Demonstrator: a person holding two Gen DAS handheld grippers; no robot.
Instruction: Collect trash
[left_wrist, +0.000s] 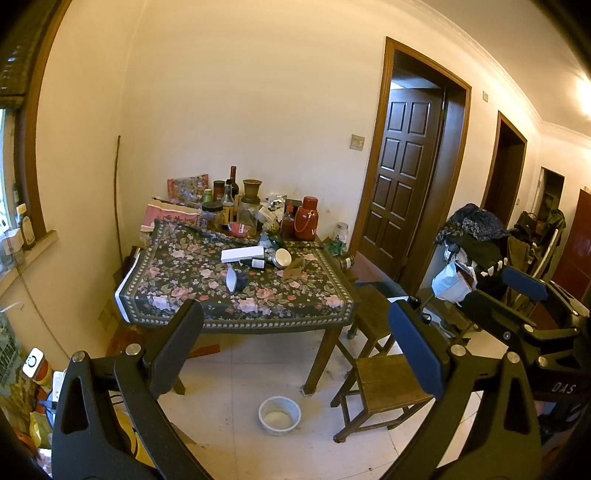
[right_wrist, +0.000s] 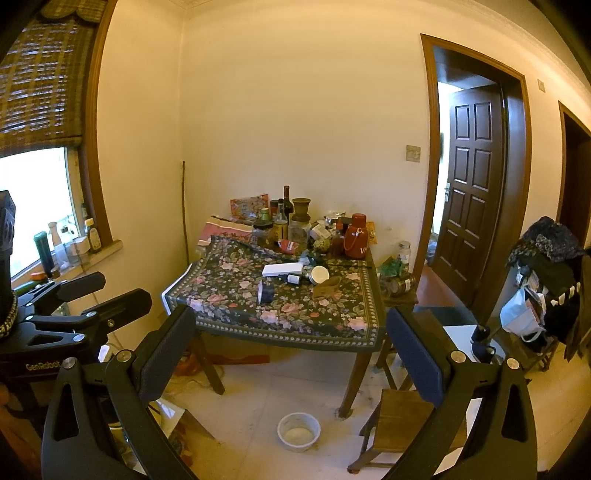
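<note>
Table litter (left_wrist: 243, 254) well ahead; both grippers' jaws apparently wide, level.

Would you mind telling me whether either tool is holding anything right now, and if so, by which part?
Nothing is held. The left tool and the right tool are both open and empty, apart from the table ahead.

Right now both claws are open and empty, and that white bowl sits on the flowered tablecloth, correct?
Not quite. The round white bowl sits on the pale tiled floor beside a table leg, not on the dark flowered tablecloth; the left wrist view shows it. The rest holds: the left claw and right claw are open and empty.
</note>
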